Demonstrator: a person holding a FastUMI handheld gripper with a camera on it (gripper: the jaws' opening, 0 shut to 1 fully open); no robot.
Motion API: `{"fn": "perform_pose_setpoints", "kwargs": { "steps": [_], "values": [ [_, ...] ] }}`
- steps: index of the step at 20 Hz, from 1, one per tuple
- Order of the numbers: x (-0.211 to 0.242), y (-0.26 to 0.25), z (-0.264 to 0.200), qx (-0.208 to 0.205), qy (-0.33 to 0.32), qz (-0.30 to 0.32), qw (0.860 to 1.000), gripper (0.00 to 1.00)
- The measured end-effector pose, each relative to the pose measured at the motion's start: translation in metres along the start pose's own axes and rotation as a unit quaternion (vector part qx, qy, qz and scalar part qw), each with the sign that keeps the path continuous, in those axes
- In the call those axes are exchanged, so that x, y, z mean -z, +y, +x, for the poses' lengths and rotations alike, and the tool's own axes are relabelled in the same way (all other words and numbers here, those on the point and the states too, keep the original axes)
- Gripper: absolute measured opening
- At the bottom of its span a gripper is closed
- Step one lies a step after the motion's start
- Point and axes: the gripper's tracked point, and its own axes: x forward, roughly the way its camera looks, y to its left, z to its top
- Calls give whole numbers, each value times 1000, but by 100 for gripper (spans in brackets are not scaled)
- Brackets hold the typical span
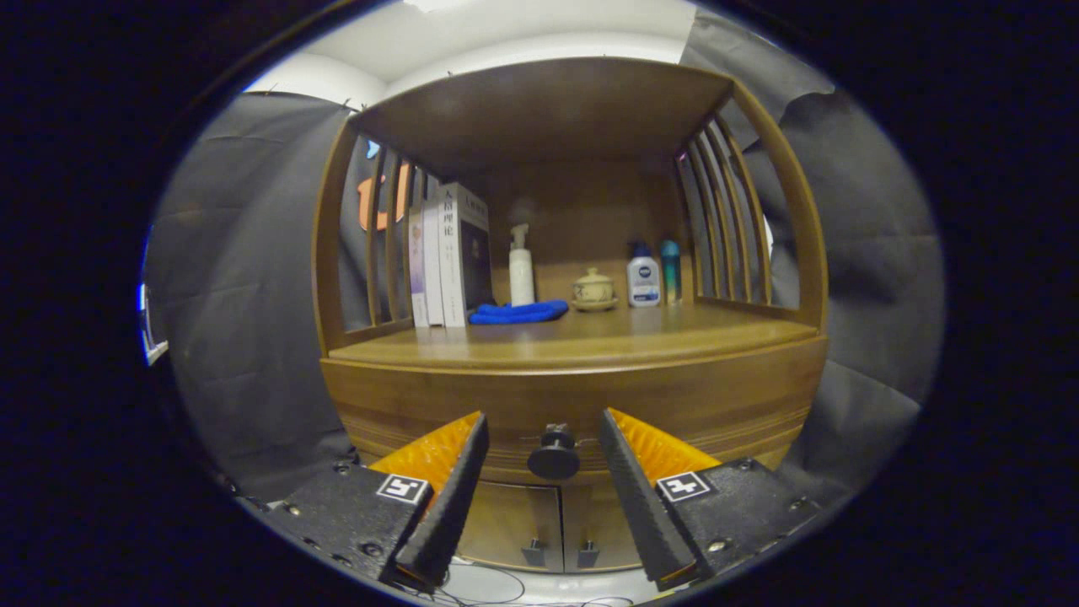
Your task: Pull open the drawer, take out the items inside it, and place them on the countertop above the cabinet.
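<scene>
Since the drawer [573, 405] under the countertop [582, 341] is shut, the small round knob [553, 455] is the place to grab. The gripper [544, 438] is wide open around it, not touching. The knob looks hard and smooth, so it may slip.

The gripper [544, 459] is spread wide, its fingers on either side of the drawer [582, 405] knob [553, 455], not touching it; the drawer is closed.
</scene>
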Motion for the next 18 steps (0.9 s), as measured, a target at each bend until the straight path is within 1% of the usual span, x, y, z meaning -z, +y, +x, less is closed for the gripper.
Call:
{"fn": "perform_pose_setpoints", "kwargs": {
  "steps": [3,6,9,10,11,13,16,18],
  "values": [
    [16,-3,18,5,16,-3,1000,73],
    [23,-7,32,30,23,-2,999,63],
    [40,-7,47,40,59,27,997,53],
    [35,-5,51,44,46,36,997,50],
    [38,-6,52,47,54,30,997,50],
    [36,-7,47,53,50,15,997,48],
    [36,-6,47,57,59,16,996,44],
    [36,-9,46,63,68,7,996,39]
  ]
}}
